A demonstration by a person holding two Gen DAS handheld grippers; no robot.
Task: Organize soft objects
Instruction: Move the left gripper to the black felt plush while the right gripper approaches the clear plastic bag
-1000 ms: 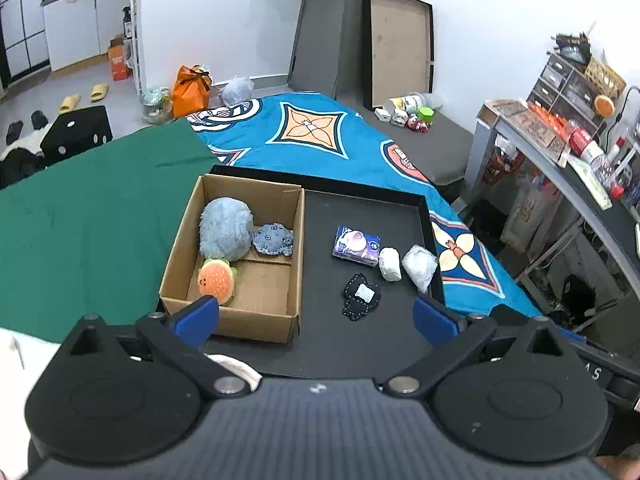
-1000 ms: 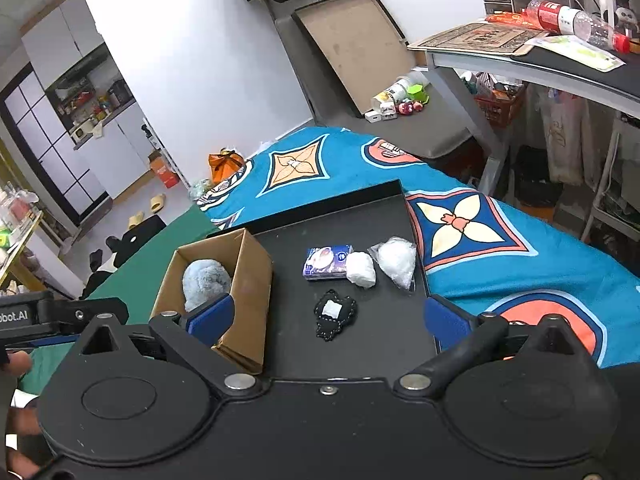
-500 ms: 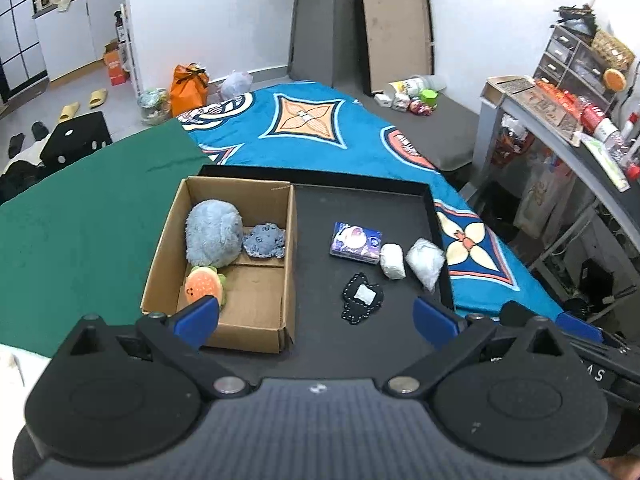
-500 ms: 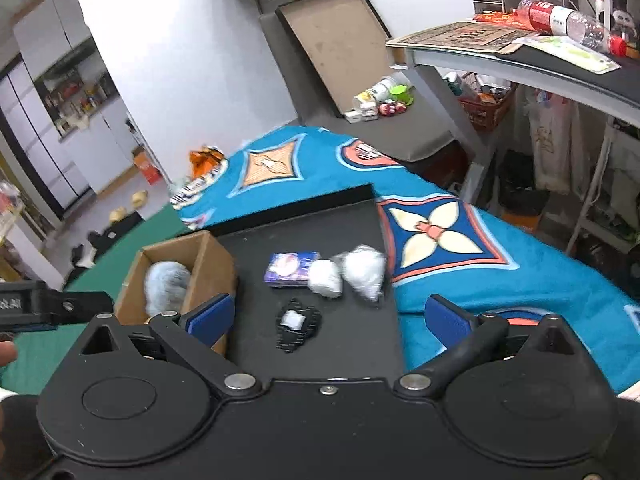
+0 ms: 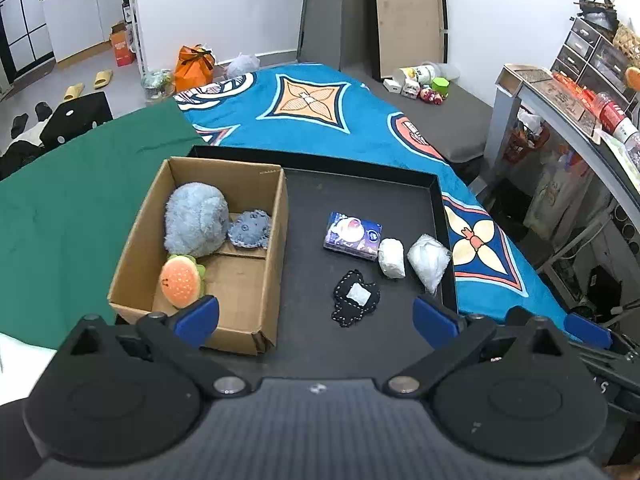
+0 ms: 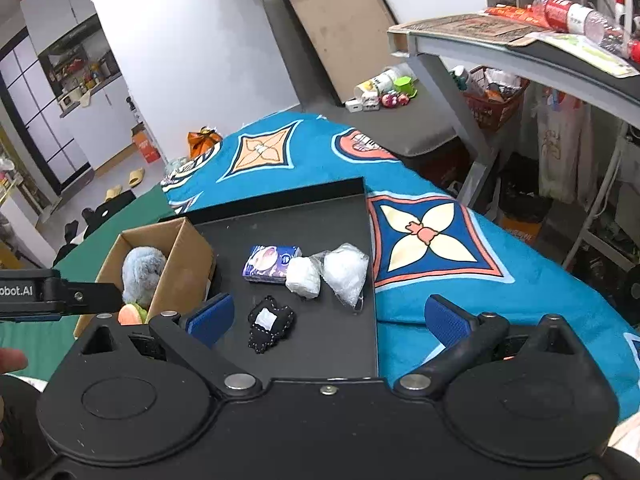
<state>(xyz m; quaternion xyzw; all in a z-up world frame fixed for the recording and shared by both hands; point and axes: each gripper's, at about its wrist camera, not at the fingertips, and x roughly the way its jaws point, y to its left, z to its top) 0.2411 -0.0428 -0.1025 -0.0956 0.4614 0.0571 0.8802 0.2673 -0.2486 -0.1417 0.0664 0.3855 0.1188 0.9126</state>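
**3 soft toys boxed, 4 items waiting on the tray**

The cardboard box point(image 5: 256, 320) sits at the left of the black tray point(image 5: 436, 216), centre-left in the left wrist view, and serves as the collection point. It holds 3 things: a fluffy blue plush point(image 5: 196, 224), a smaller blue-grey plush point(image 5: 250, 230) touching its right side, and an orange burger plush point(image 5: 180, 282) just below. The right half of the box floor is bare, so there is room for more.

4 items lie loose on the tray, right of centre: a tissue pack point(image 5: 353, 235), a white wad point(image 5: 391, 258) touching it, a clear bag of white stuffing point(image 5: 428, 262) just beside that, and a black patch point(image 5: 355, 298) nearer the cameras. I judge these are next for sorting.

The left gripper point(image 5: 316, 314) hovers low in the frame, jaws spread wide, holding nothing. The right gripper point(image 6: 328, 316) likewise hangs above the tray's near edge, jaws spread and empty, the black patch lying between its blue pads in the picture.
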